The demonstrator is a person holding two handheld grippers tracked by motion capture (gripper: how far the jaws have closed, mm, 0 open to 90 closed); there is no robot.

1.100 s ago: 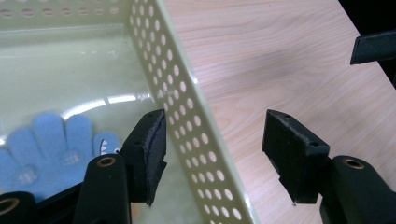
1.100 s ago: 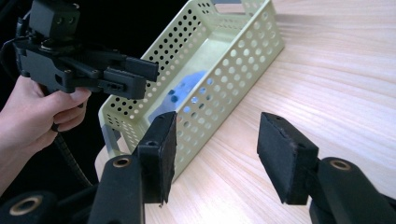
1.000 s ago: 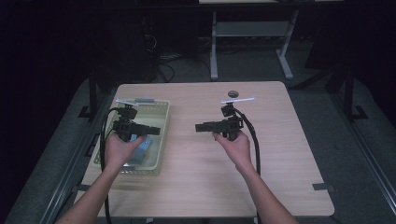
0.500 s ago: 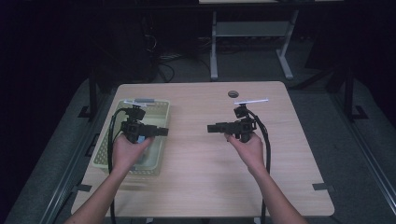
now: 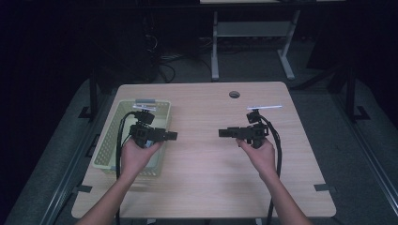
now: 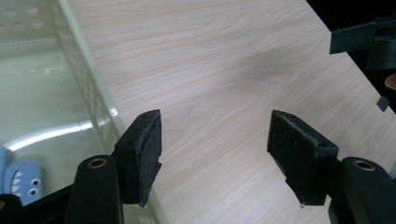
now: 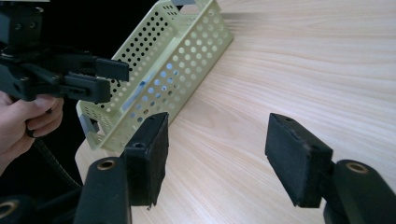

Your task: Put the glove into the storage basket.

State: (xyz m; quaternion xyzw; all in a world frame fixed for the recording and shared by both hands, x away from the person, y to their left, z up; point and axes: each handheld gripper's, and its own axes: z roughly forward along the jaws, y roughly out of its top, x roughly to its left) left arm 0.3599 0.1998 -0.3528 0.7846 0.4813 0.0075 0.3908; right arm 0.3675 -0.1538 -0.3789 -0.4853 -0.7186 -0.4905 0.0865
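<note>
Pale green basket (image 5: 107, 140) sits at the table's (image 5: 206, 187) left. Left gripper (image 5: 172, 136) hovers over its near edge, right gripper (image 5: 220, 133) faces it; both have just been opening their jaws, nothing between them.

Bare tabletop (image 5: 206, 154) between the facing claws; pale green basket (image 5: 109, 140) along the left edge.

A basket (image 5: 112, 140) sits at the table's (image 5: 211, 187) left edge, a toy (image 6: 21, 179) inside.
</note>
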